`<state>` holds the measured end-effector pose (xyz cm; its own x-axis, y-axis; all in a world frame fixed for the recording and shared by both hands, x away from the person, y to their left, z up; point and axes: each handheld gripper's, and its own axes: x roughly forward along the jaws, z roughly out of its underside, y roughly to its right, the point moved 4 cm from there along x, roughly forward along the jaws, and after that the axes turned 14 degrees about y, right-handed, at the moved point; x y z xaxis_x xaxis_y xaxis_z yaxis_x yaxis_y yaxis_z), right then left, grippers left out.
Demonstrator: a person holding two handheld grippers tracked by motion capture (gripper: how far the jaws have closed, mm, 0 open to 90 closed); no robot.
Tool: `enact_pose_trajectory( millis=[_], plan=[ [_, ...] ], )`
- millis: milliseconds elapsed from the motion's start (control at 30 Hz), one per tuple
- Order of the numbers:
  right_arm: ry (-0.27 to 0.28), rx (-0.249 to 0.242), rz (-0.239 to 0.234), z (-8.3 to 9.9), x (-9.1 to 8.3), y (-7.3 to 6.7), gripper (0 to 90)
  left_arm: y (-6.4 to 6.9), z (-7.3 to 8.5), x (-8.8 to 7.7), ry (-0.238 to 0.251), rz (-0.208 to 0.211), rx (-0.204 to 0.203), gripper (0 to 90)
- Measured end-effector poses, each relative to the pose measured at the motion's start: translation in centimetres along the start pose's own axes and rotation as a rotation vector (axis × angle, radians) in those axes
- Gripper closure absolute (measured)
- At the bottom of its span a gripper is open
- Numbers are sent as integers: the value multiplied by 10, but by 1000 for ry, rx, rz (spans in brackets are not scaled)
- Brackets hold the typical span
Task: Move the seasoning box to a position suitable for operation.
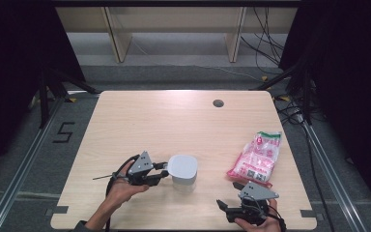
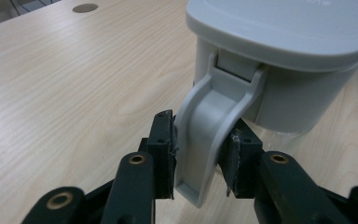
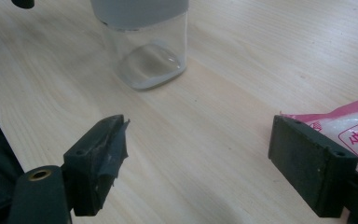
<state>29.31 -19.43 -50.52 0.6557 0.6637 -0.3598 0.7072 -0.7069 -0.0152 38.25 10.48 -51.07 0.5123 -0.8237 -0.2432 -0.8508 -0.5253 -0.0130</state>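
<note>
One clear canister [image 1: 182, 173] with a grey lid stands low centre of the high view, looking empty: light, rigid, slick-walled, liable to tip. Left hand-held gripper [image 2: 196, 156] clamps its flip latch [image 2: 205, 135], the sensible hold. Right hand-held gripper [image 3: 198, 163] rests wide open, empty, beside a pink bag [image 1: 256, 159]. Pale wood worktop [image 1: 149, 121], smooth; dark curtains, cables at the upper right.

Light wood table [image 1: 140, 121], two items on top.
Clear container with grey lid [image 1: 182, 171] standing upright near front centre; pink-and-white bag [image 1: 256, 157] lying flat toward right edge, well apart from container. Round cable hole [image 1: 218, 103] near far edge. Rest of wood grain surface bare.
</note>
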Motion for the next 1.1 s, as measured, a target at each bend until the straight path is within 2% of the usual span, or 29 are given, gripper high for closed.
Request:
enact_pose_trajectory(
  millis=[233,267,333,500,667,733,767,833,900,1000,1033,1067,1100],
  plan=[
    [0,-5,-5,0,0,1,201,5,1,-11,-27,36,41,683],
    [-3,-8,-6,0,0,0,201,7,2,-13,-16,51,17,679],
    [-7,-10,-8,0,0,0,201,6,2,-13,-12,60,27,673],
    [-3,-11,-10,0,1,-1,200,5,-1,-16,55,111,-5,630],
    [0,-23,0,0,0,1,200,6,-2,-19,74,123,-1,605],
    [-9,-5,-8,1,1,-1,200,6,-4,-21,94,130,9,584],
    [-9,-11,-10,1,1,-1,200,7,-5,-22,98,130,-8,584],
    [-9,-10,-11,1,1,-1,200,7,-4,-22,104,135,-14,585],
    [-8,-11,-11,1,1,-1,200,7,-4,-23,104,129,-20,594],
    [-8,-11,-10,1,1,-1,200,8,-5,-22,102,142,-10,605],
    [-8,-10,-11,1,1,-1,200,10,-5,-22,106,147,-18,615],
    [-8,-11,-12,1,2,-1,200,12,-5,-21,104,152,-5,632],
    [-9,-11,-11,1,2,-1,200,15,-5,-19,108,148,-10,651]
  ],
)
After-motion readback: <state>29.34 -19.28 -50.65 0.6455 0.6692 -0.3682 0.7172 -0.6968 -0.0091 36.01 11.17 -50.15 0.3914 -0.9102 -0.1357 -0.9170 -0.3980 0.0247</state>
